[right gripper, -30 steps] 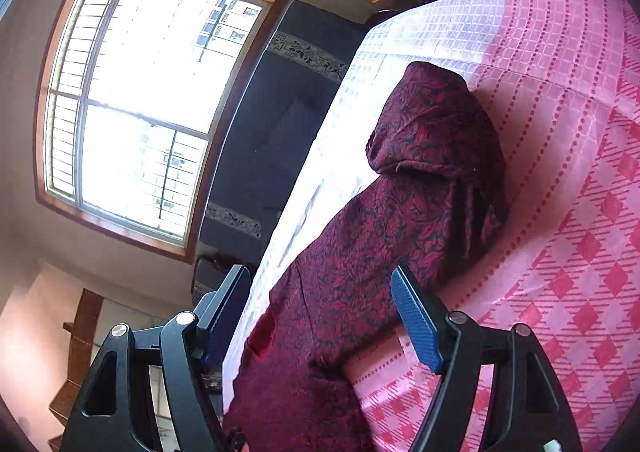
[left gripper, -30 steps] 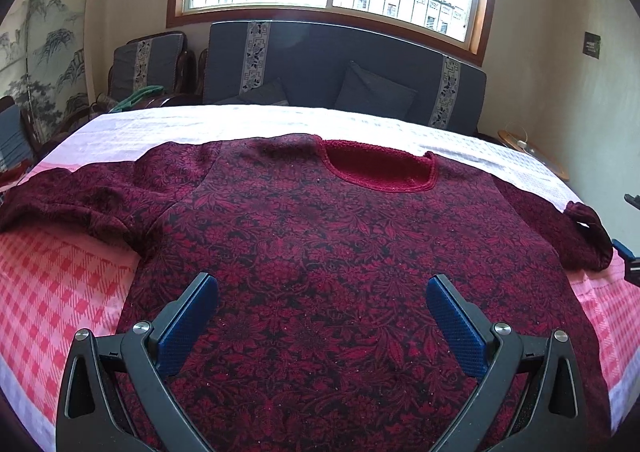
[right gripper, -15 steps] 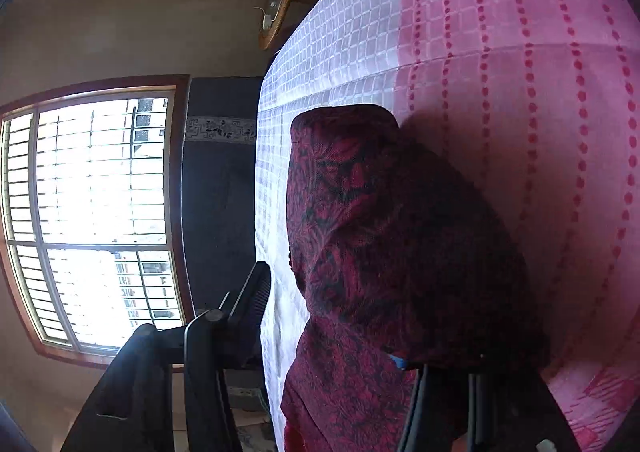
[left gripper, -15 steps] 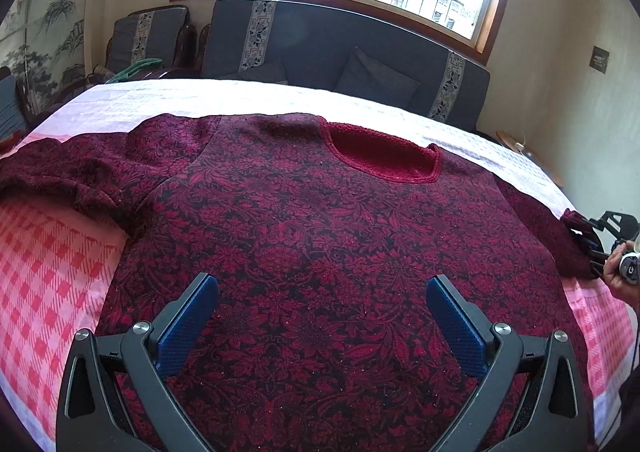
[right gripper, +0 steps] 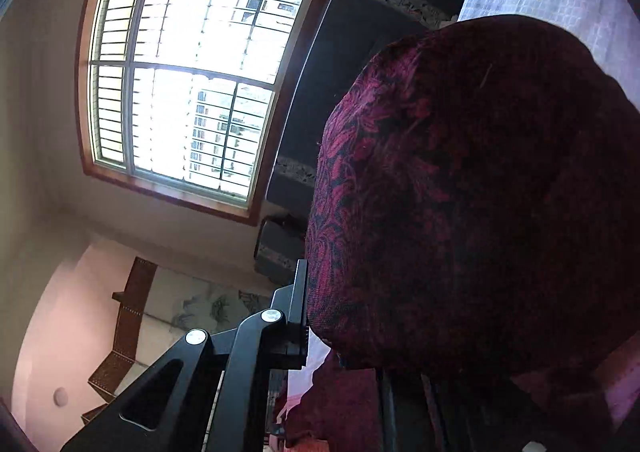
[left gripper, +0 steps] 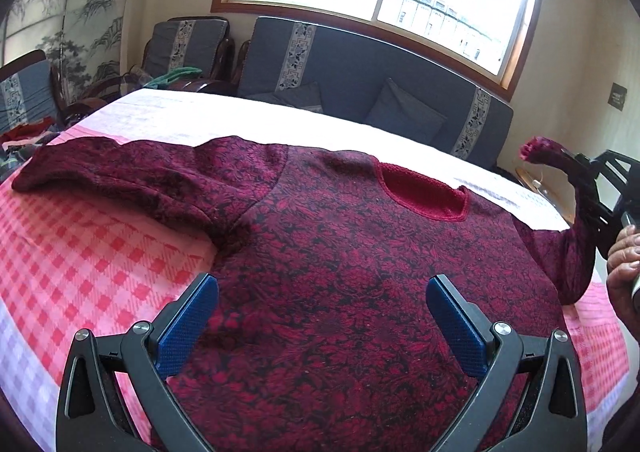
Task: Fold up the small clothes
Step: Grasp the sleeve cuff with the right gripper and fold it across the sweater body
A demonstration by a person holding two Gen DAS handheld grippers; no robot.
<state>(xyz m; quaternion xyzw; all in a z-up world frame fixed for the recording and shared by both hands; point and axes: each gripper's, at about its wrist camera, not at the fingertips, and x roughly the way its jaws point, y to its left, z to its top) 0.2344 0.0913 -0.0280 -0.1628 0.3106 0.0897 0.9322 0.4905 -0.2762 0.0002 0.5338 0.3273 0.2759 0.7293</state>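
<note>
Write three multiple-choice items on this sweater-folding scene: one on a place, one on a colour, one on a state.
1. Where is the sweater's body?
A. spread on the checked bedcover
B. on the sofa
C. on the floor

2. What colour are the left gripper's pads?
A. green
B. blue
C. white

3. What is the right gripper doing?
A. hanging open
B. shut on nothing
C. shut on the sleeve, lifting it

Answers: 1 A, it lies flat there; 2 B, both fingers carry blue pads; 3 C, the sleeve rises off the bed.

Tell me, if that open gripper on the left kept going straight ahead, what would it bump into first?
Probably the dark red floral knitted sweater spread flat on the table: the left gripper points down at its chest, though depth is hard to judge.
</note>
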